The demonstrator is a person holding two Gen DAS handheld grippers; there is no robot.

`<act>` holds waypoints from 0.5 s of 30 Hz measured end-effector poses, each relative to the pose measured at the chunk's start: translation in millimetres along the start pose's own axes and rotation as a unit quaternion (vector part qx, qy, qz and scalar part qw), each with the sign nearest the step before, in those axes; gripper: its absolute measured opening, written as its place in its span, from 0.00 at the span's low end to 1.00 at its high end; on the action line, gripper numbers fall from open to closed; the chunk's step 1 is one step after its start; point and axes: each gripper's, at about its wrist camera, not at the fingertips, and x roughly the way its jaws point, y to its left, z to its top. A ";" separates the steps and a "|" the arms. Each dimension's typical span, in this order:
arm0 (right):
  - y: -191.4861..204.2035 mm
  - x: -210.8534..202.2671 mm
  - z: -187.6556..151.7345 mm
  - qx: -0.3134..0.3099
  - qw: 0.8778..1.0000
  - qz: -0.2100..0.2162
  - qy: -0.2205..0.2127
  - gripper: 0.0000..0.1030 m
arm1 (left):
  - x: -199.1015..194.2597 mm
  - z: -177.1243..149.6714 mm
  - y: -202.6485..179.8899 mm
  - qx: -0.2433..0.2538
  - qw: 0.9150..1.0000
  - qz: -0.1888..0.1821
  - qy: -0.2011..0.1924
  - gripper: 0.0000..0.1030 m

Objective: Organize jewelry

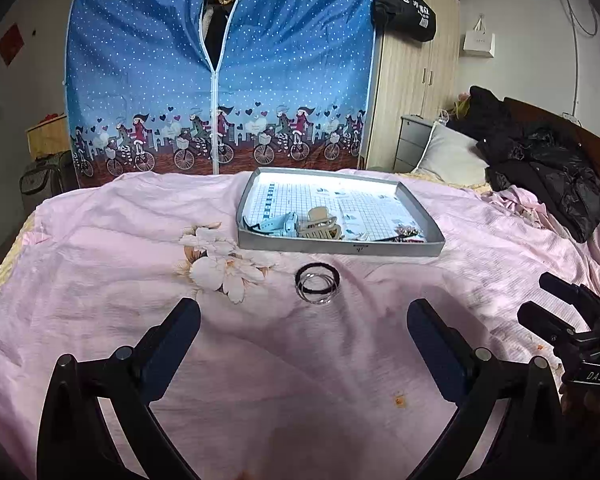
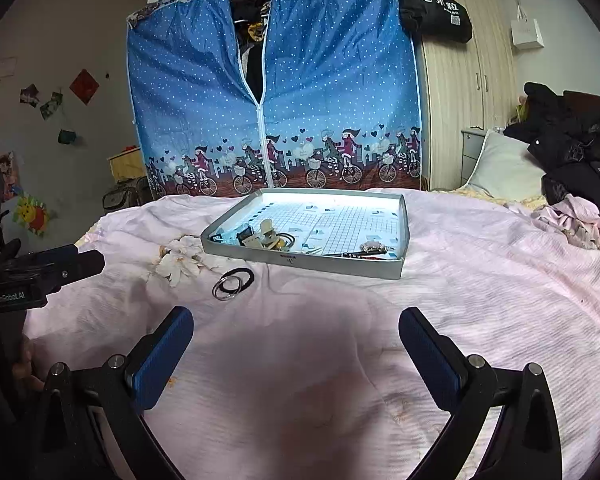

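Shiny silver rings (image 1: 319,289) on a black hair band (image 1: 315,273), on the pink bed cover (image 1: 100,280), near the grey tray (image 1: 340,246), left gripper (image 1: 304,332) and right gripper (image 2: 296,340) both wide apart, holding nothing

The right gripper (image 1: 540,296), seen at the right edge of the left wrist view, carries a plate reading "DAS". The left gripper (image 2: 88,262), at the left edge of the right wrist view, bears the label "GenRobot.AI". White characters on the hanging black bag (image 2: 436,12) cannot be read.

Bangles (image 1: 317,282) before tray (image 1: 340,247)
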 end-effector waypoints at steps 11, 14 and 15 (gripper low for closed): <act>-7.0 23.8 -14.4 0.016 0.999 -0.004 0.040 1.00 | 26.2 -12.8 -12.5 0.045 0.996 0.052 0.057 0.98; -9.4 27.3 -15.7 0.021 0.999 -0.008 0.048 1.00 | 31.9 -15.0 -16.0 0.065 0.994 0.059 0.066 0.98; -9.8 28.5 -16.0 0.022 0.998 -0.009 0.050 1.00 | 34.4 -15.8 -17.2 0.070 0.993 0.059 0.073 0.98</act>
